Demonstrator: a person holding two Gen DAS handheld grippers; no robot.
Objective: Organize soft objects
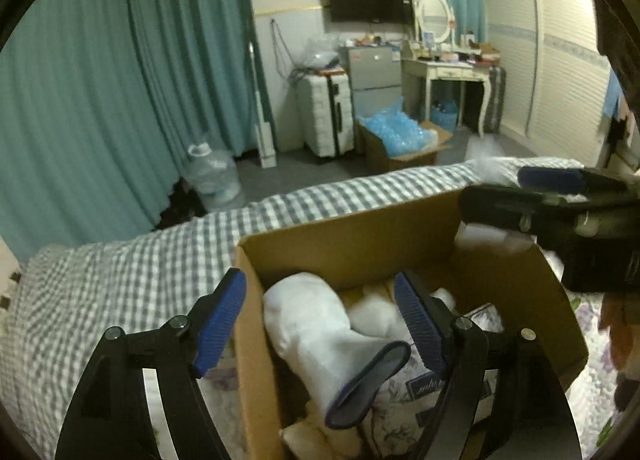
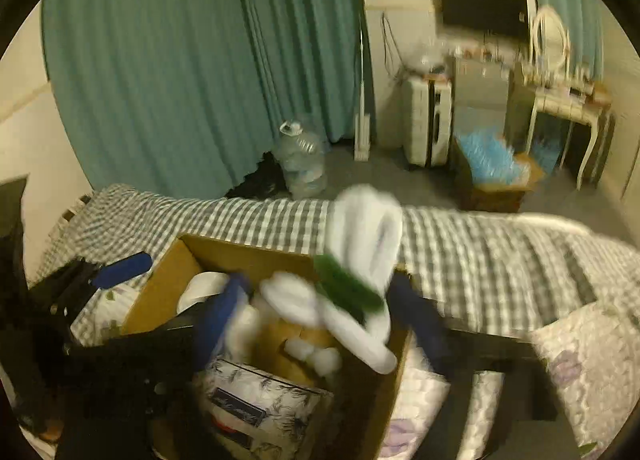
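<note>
A cardboard box (image 1: 360,244) stands on the checked bed (image 1: 160,268). In it lie a white plush toy (image 1: 316,332), a printed cushion (image 1: 400,412) and other soft pieces. My left gripper (image 1: 320,324) is open, its fingers straddling the box's left wall, holding nothing. My right gripper (image 1: 532,188) shows at the box's far right corner. In the right wrist view, the right gripper (image 2: 320,320) is open over the box (image 2: 224,252); a white plush rabbit with a green part (image 2: 360,260) is blurred between the fingers, and I cannot tell whether it touches them.
A floral quilt (image 2: 584,356) lies right of the box. On the floor beyond the bed are a water jug (image 1: 214,176), a white suitcase (image 1: 326,116), a box of blue packing (image 1: 400,140) and a dressing table (image 1: 448,72). Teal curtains hang at left.
</note>
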